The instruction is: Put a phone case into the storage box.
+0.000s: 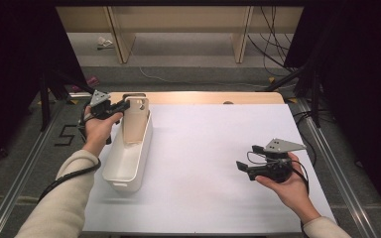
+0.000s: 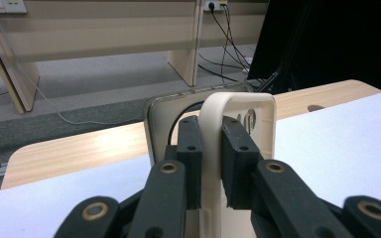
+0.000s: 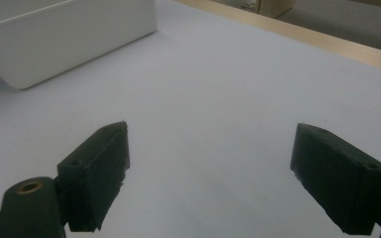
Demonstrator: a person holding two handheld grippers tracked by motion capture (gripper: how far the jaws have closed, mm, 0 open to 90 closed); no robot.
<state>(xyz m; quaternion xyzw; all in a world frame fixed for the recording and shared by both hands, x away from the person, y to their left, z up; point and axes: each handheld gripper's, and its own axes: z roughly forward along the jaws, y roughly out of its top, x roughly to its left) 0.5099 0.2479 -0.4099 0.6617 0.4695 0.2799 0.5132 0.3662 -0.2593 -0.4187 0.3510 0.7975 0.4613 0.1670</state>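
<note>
Pads (image 2: pixel 191 158) of the left gripper (image 1: pixel 124 105) were pressed against both faces of the cream lid's (image 1: pixel 135 121) rounded edge, the jaws nearly closed with only that thin rim between them. The lid stood almost upright, tilted slightly, its lower end inside the far end of the white bin (image 1: pixel 129 158); in the left gripper view its upper corner (image 2: pixel 238 106) rose above the pads, with an oval cut-out visible near the top. The left hand (image 1: pixel 96 130) held the gripper just beside the bin's far left corner. The bin lay lengthwise near the left edge of the white sheet (image 1: pixel 203 163) covering the wooden table (image 1: pixel 203 97). The right gripper (image 1: pixel 241 167) hung well apart from the bin, toward its right, jaws pointing back at it; its pads (image 3: pixel 101 163) stood wide apart with only bare sheet between them, and the bin's wall (image 3: pixel 69 39) appeared beyond. The right hand (image 1: pixel 287 186) carried it above the sheet's near right part
</note>
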